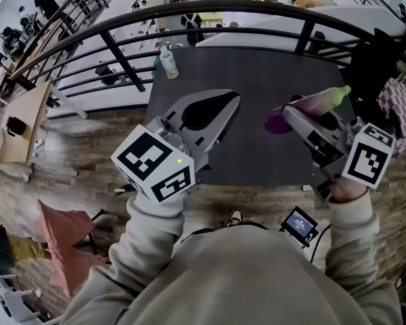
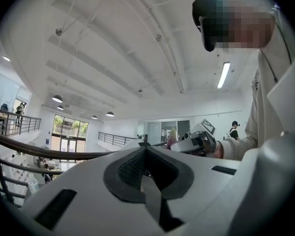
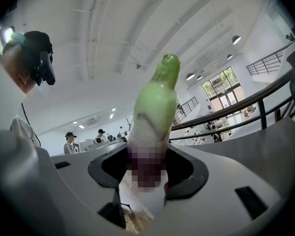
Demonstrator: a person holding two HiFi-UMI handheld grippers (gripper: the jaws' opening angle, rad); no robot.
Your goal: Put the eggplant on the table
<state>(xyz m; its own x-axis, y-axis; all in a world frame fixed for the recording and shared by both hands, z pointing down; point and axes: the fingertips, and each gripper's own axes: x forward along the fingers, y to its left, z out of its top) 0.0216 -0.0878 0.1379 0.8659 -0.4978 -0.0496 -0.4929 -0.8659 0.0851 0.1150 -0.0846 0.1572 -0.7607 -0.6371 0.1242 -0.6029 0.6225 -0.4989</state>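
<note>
Right jaws: clenched on the eggplant (image 3: 155, 107) at its purple lower part; the green end sticks out past the tips
Right gripper (image 1: 292, 116): right of centre in the head view, its marker cube (image 1: 369, 156) at the lower right beside a pale sleeve
Eggplant place: slanted above the right half of the dark table (image 1: 257, 66), purple end at lower left, green end at upper right, carried by the right gripper, not lying on the top
Left jaws: closed tip to tip, with nothing between them
Left gripper (image 1: 233, 100): left of centre, over the table's near left part
Bottle (image 1: 168, 63): clear, upright at the table's far left corner
Railing (image 1: 189, 19): dark curved bars across the top of the frame, behind the table
</note>
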